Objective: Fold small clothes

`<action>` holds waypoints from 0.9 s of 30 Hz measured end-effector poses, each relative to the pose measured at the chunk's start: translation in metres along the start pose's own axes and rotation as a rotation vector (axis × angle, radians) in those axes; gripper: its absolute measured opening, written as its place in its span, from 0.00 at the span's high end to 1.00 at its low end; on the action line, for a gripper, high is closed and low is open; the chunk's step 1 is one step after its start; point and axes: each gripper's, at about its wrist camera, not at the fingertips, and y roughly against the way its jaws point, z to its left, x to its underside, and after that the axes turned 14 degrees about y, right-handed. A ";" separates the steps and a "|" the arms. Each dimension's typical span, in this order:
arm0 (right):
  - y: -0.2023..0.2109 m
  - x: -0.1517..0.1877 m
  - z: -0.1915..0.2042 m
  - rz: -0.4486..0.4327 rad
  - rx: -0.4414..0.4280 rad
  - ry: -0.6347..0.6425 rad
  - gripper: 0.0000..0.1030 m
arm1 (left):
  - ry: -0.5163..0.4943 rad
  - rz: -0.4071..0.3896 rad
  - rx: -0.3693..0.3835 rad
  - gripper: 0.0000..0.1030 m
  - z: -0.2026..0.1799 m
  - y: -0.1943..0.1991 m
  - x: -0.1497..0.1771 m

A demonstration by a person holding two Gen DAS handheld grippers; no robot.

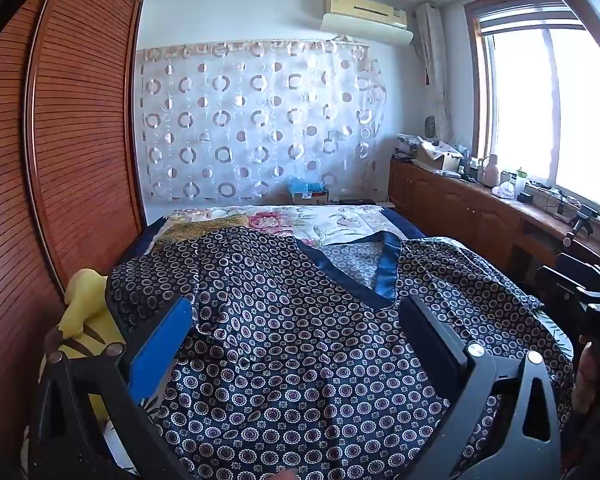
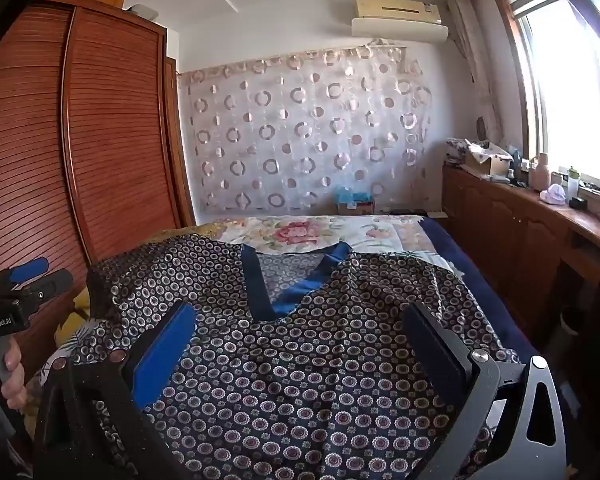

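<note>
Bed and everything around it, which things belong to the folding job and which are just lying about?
For the job:
patterned navy top
left claw, open
right claw, open

Lying about:
yellow cloth
floral bedspread
cardboard box
pink bottle

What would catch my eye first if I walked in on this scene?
First, the dark navy garment dotted with small rings and trimmed in blue at its V-neck, spread flat across the bed in the foreground. Next, the two hand-held grippers above it, left gripper and right gripper, each with its fingers spread wide and empty. Behind, a sheer curtain patterned with circles covers the far wall.
</note>
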 end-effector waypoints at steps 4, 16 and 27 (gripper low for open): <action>0.000 0.000 -0.001 0.010 -0.005 -0.009 0.00 | 0.002 -0.002 -0.001 0.00 -0.002 -0.002 -0.001; 0.002 -0.001 0.002 -0.005 -0.001 -0.002 0.00 | 0.008 -0.006 0.003 0.00 -0.002 0.005 -0.004; 0.001 0.000 0.001 -0.004 -0.002 -0.006 0.00 | 0.010 -0.007 0.003 0.00 -0.003 0.009 -0.003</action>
